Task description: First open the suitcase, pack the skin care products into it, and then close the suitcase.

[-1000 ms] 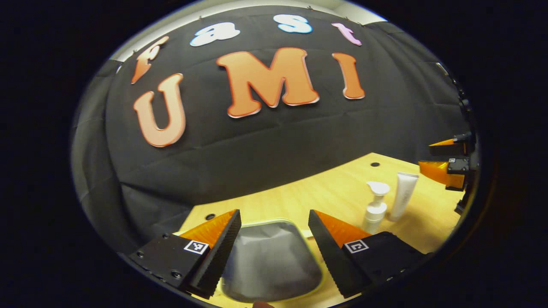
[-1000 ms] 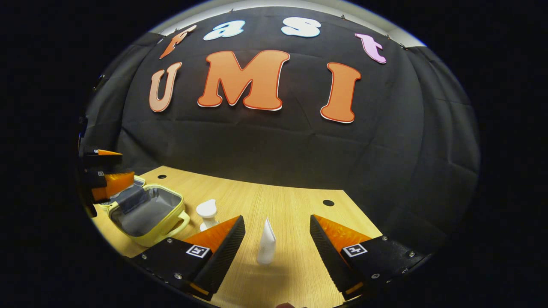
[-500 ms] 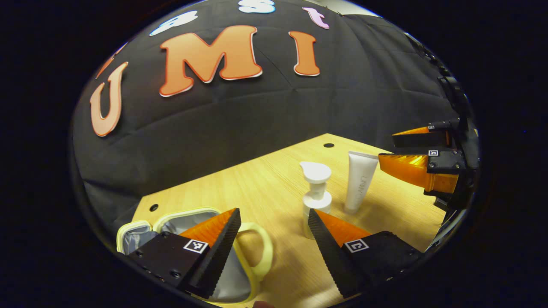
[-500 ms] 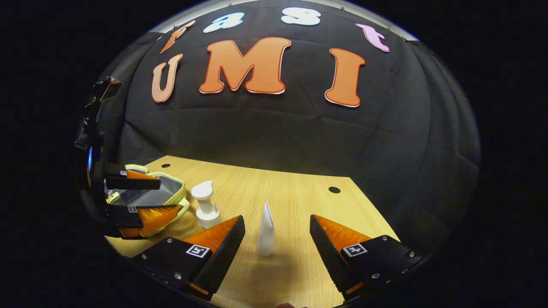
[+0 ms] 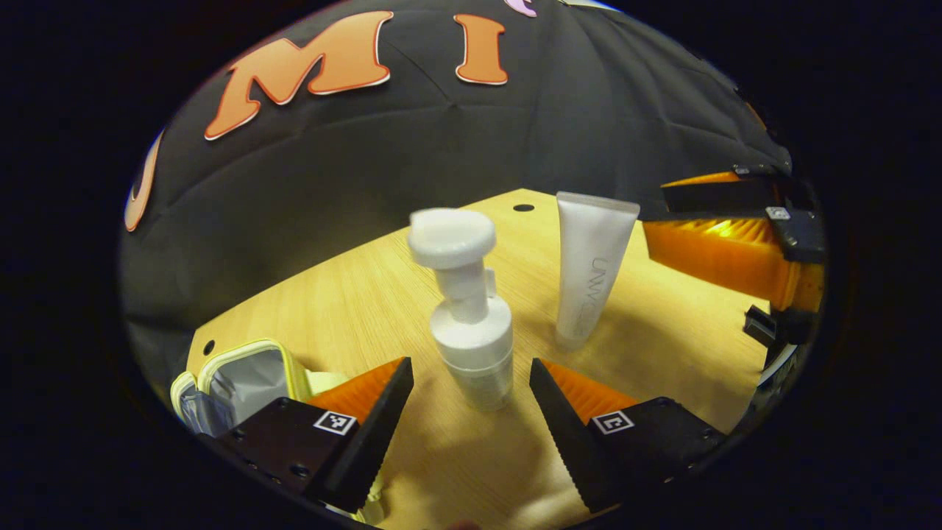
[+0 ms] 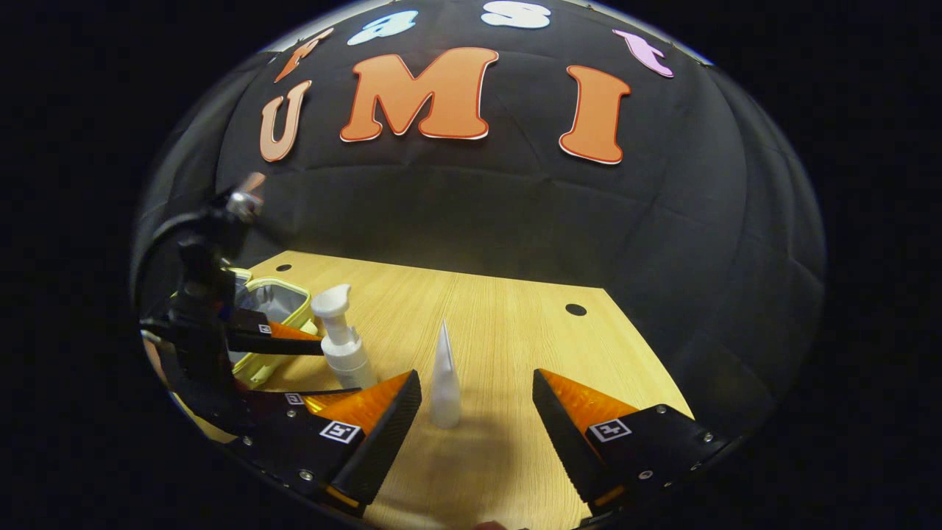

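Pump bottle (image 5: 471,335) stands between your wide left claw (image 5: 471,383); your right claw (image 6: 477,397) gapes around the upright tube (image 6: 444,383).

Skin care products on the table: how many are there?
2. A pump bottle stands between the left gripper's open fingers; a white tube stands upright beside it, ahead of the right gripper. More could sit hidden inside the suitcase.

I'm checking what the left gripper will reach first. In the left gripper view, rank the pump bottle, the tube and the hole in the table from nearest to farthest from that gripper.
1. The pump bottle, upright just ahead of the open jaws of the left gripper.
2. The tube, standing farther back, to the right.
3. The hole, at the far edge of the table.
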### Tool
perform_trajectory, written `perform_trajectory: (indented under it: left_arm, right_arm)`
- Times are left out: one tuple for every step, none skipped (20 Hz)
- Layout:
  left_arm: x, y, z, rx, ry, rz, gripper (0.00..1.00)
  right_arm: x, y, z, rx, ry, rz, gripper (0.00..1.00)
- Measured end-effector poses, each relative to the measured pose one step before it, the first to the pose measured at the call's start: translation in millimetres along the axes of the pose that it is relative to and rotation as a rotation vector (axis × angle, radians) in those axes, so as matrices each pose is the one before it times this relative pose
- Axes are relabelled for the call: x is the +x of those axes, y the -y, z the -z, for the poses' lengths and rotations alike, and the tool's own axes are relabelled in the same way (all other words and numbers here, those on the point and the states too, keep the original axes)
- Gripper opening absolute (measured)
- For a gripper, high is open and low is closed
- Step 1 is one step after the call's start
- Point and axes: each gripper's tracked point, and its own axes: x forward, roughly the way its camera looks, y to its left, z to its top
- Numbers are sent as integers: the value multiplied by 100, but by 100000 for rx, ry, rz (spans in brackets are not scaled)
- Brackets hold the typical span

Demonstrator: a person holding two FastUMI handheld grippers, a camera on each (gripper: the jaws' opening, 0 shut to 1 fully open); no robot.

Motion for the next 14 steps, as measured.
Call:
perform_trajectory:
  left_arm:
    - [712, 161, 254, -759, -1035, 623, 100]
    - [574, 111, 345, -946, -934, 526, 100]
    - [608, 194, 163, -736, -722, 911, 100]
    - [461, 201, 266, -826, -730, 653, 96]
    - [435, 79, 131, -396, -362, 439, 92]
    - [34, 126, -35, -563, 2, 502, 79]
    - [73, 79, -342, -14, 711, 556, 72]
    - [-8, 89, 13, -167, 144, 475, 65]
    - [-169, 10, -42, 722, -418, -241, 63]
    - [-644, -63, -42, 529, -340, -229, 61]
    - [-546, -49, -335, -343, 569, -221, 61]
    - [-761, -160, -253, 11, 596, -607, 61]
    - [-812, -370, -362, 363, 946, -1139, 61]
    - [-886, -376, -182, 420, 731, -1051, 61]
  right_arm:
    - [38, 44, 133, -435, -533, -279, 97]
    - [92, -112, 138, -431, -547, -336, 97]
    - [98, 18, 142, -421, -588, -436, 97]
    - [45, -3, 324, -290, -611, -459, 97]
    - [133, -84, 165, -73, -702, -637, 97]
    - [219, -123, 243, -116, -770, -499, 97]
    - [168, -146, 203, -153, -481, -573, 97]
    - [-20, 125, 328, -243, -548, -501, 97]
    - [276, -86, 388, 43, -935, -746, 97]
    - [574, -263, 436, 175, -1513, -893, 97]
    - [524, -185, 370, 316, -895, -989, 97]
    - [360, -139, 371, -81, -746, -954, 97]
    - [443, -203, 405, -289, -621, -917, 97]
    - [438, 37, 547, -506, -936, -685, 97]
